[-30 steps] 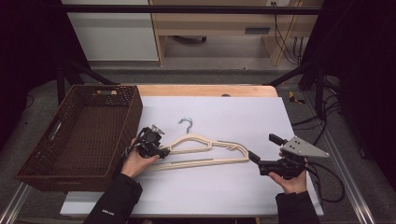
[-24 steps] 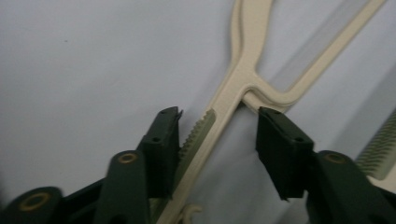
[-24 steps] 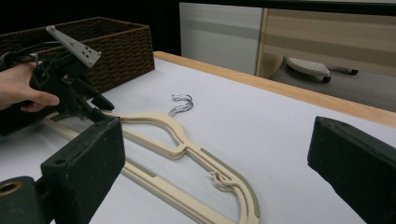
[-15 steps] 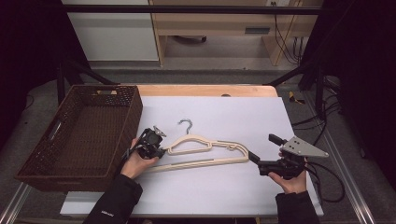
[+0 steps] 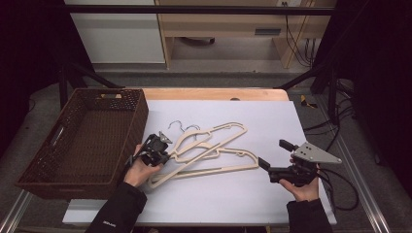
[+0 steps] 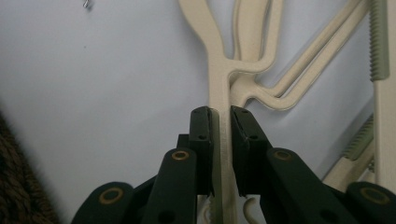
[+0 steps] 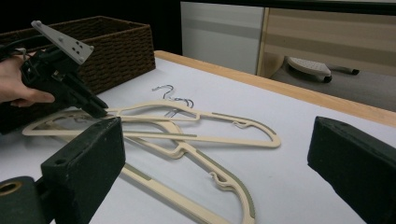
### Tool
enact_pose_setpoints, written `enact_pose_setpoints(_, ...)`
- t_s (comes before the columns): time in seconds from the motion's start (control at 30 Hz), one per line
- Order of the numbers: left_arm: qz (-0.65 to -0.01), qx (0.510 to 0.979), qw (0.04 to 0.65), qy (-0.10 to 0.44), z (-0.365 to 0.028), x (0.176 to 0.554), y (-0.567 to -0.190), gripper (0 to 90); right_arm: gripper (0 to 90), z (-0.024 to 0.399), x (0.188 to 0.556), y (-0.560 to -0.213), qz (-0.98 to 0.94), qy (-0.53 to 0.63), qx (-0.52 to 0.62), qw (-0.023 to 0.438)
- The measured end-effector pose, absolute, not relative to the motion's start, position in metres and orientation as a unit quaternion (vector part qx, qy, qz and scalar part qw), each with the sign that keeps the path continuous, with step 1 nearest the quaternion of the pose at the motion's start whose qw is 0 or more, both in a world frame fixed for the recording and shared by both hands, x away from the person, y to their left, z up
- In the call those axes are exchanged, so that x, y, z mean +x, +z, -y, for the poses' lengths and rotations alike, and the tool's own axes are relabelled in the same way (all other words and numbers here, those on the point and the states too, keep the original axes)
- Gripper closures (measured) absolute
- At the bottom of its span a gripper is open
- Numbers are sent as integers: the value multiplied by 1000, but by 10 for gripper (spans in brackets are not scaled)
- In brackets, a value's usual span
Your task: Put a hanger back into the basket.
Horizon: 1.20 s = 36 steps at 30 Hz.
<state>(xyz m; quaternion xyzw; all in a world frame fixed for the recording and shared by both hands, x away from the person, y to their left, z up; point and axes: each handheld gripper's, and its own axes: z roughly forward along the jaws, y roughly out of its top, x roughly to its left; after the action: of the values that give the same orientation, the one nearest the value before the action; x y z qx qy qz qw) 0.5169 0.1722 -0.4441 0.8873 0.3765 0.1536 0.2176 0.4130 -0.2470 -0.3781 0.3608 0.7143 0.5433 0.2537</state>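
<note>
Since the earlier frames, one cream hanger (image 5: 214, 137) has swung up off its twin beside the wicker basket (image 5: 82, 141) as the left gripper (image 6: 223, 122) was closing on its arm (pinched firmly), right gripper (image 7: 219, 154) gaping, empty; lift evenly.

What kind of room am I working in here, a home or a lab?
Probably a lab or test bench: a white-topped table with cables trailing beside it, staged with only cream hangers and a brown wicker basket.
</note>
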Motion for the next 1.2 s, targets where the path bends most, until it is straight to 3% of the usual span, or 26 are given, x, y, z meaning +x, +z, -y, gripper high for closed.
enact_pose_setpoints(0.27,-375,878,240,174,-170,507,-439,796,48,245,414,-379,-716,542,361,251)
enact_pose_setpoints(0.53,-353,866,272,226,-165,481,-420,795,83,228,422,-382,-724,544,356,231)
enact_pose_setpoints(0.9,-324,861,291,261,-162,458,-409,795,170,149,473,-384,-756,528,342,182)
enact_pose_setpoints(1.2,-324,860,293,264,-161,453,-408,795,238,97,511,-384,-771,508,343,174)
